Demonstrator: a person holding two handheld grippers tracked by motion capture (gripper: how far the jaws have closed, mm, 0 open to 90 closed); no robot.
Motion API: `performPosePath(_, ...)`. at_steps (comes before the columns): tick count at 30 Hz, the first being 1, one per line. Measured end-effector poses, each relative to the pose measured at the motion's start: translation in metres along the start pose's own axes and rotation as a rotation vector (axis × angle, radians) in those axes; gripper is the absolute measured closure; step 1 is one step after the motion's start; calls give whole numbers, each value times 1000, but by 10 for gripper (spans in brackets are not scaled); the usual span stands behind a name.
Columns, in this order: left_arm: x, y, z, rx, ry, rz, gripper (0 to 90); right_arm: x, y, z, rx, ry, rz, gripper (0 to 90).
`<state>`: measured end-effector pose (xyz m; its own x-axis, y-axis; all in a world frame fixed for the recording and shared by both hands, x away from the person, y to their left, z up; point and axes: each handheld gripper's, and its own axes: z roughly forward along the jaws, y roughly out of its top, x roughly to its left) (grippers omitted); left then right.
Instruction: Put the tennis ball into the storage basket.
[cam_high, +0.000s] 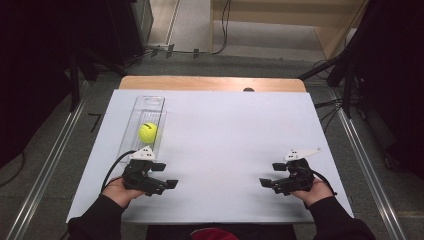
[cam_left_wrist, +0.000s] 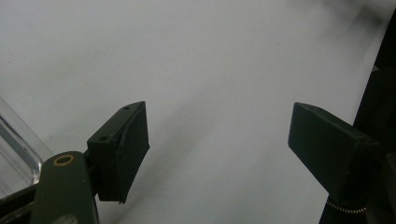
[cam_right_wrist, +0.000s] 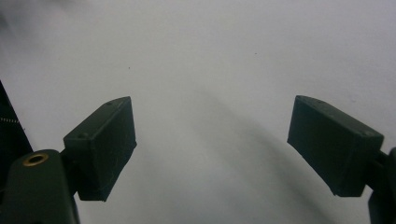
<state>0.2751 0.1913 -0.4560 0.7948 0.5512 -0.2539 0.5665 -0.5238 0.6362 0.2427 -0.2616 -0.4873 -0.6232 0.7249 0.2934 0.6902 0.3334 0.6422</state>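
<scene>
both grippers are resting low over the near table (cam_high: 220, 145), the left gripper (cam_high: 165, 176) and right gripper (cam_high: 270, 176) with jaws apart and empty. further off, the tennis ball (cam_high: 148, 132) is sitting in the clear tray (cam_high: 150, 102); a sideways nudge risks rolling it or shifting the light tray.

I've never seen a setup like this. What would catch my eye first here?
Probably the bright yellow tennis ball, sitting in a clear plastic tray on the left of the white table top. Next, the two black devices at the near edge: the left hand-held gripper just below the tray and the right hand-held gripper opposite, both with jaws apart and holding nothing.
</scene>
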Motion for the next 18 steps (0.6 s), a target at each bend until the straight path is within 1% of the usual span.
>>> performPosePath(18, 1, -1, 1, 6, -10, -5, 213, 0, 0, 1, 2, 1, -2, 132)
